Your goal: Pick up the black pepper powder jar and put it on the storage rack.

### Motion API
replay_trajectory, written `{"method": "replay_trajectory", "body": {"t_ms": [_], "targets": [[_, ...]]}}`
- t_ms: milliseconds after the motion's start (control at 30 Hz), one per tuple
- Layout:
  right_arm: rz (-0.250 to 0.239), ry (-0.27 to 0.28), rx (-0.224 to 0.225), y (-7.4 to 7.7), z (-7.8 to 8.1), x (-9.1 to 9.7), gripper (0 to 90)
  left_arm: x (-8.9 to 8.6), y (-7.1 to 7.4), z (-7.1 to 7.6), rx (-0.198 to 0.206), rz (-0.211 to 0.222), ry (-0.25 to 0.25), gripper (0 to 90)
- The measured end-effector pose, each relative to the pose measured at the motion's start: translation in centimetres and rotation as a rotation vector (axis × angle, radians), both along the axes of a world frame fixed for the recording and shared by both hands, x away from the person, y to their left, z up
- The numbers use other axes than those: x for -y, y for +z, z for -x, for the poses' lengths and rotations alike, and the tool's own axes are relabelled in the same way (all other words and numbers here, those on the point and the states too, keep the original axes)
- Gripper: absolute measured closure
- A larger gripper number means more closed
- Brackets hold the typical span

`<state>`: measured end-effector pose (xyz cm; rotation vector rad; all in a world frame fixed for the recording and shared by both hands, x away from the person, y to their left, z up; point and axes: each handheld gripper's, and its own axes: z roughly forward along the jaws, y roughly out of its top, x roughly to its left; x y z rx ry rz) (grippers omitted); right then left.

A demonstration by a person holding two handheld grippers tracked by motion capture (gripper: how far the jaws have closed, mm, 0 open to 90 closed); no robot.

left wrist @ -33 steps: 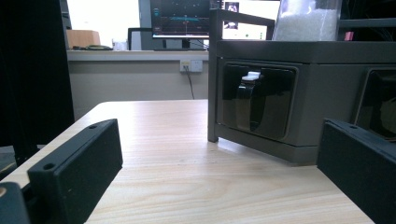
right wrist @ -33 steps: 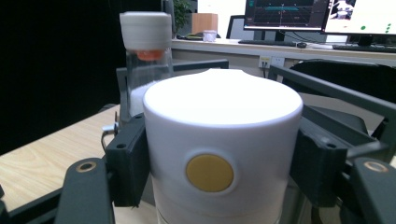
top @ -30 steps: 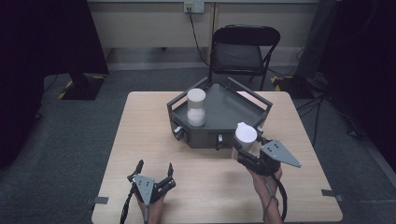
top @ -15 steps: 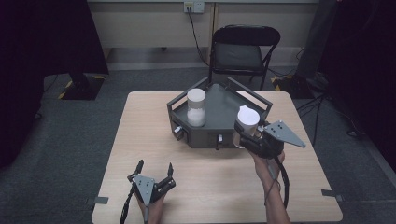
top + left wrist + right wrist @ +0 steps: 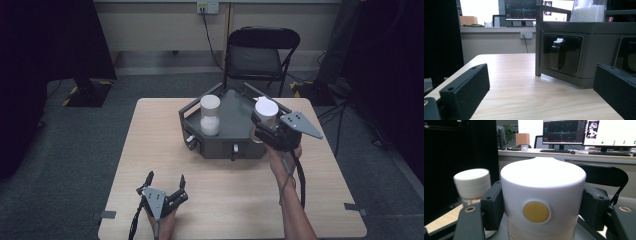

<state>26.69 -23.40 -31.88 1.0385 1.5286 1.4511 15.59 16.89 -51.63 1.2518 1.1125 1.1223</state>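
Bench [image 5: 150,150]: light wood top, centre of the high view; carries the tray and the left hand-held gripper.
Tray [image 5: 235,107]: dark grey, angular, upper centre of the high view; a latch [image 5: 557,53] shows on its front wall in the left gripper view.
Left hand-held gripper [image 5: 166,181]: lower left of the high view, resting on the bench; released, jaws spread wide with nothing between them, well apart from the tray.
Right hand-held gripper [image 5: 263,120]: right of centre in the high view, at the tray's right edge; clenched on the white-capped container.
White-capped container [image 5: 542,195]: upright between the right jaws; yellow round mark on its front.
Second container [image 5: 210,115]: stands upright in the tray's left part; pale cap, white granules inside.
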Motion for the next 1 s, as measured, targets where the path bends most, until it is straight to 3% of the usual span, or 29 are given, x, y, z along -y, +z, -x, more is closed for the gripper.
{"method": "replay_trajectory", "body": {"t_ms": [233, 400, 1000], "targets": [[0.019, -0.029, -0.009, 0.3, -2.4, -1.0, 30.3, 0.0, 0.0, 0.0, 0.000, 0.000, 0.000, 0.6], [0.038, -0.053, -0.014, -0.3, -3.4, -1.8, 30.3, 0.0, 0.0, 0.0, 0.000, 0.000, 0.000, 0.6], [0.024, -0.071, -0.038, -2.8, -4.5, -1.6, 30.3, 0.0, 0.0, 0.0, 0.000, 0.000, 0.000, 0.5]]}}
